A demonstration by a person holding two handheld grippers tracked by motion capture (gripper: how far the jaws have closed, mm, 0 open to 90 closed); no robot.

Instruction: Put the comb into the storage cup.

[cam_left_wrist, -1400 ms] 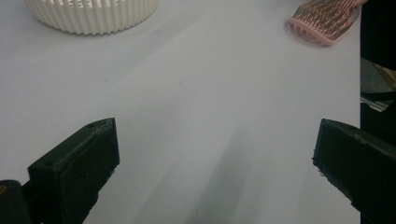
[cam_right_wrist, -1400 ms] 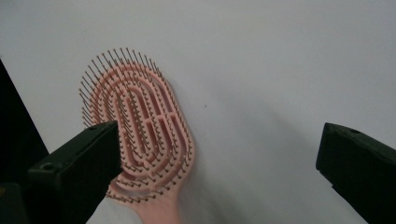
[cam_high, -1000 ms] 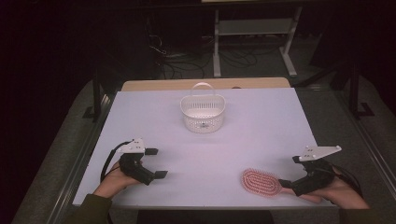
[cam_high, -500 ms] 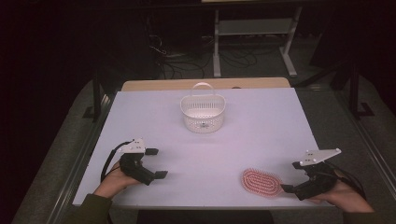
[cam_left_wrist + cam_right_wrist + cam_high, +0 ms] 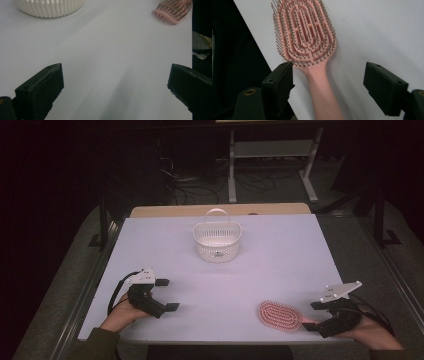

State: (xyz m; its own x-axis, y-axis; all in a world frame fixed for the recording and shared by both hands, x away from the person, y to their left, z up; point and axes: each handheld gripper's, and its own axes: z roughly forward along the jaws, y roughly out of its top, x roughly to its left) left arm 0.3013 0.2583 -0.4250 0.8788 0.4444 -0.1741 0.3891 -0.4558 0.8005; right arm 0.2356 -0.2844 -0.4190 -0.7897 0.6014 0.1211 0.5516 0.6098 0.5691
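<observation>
A pink hairbrush (image 5: 280,316) lies bristles up near the front right edge of the white table (image 5: 250,265), its handle pointing toward my right hand. My right gripper (image 5: 311,316) straddles that handle. In the right gripper view the handle (image 5: 322,85) runs between the two jaws; the left jaw is close beside it, the right jaw stands well off, and no pad presses on it. The jaws have just been closing. My left gripper (image 5: 167,294) rests at the front left, open wide with only bare table between its jaws (image 5: 115,85). The brush head (image 5: 173,11) shows far off.
A white slatted basket (image 5: 217,240) with a raised handle stands at the middle back of the table; its lower wall (image 5: 50,7) shows in the left gripper view. A metal shelf frame (image 5: 272,150) and cables lie on the dark floor beyond.
My right gripper's jaws have narrowed around the brush handle. The brush, the basket and my left gripper have stayed where they were.
</observation>
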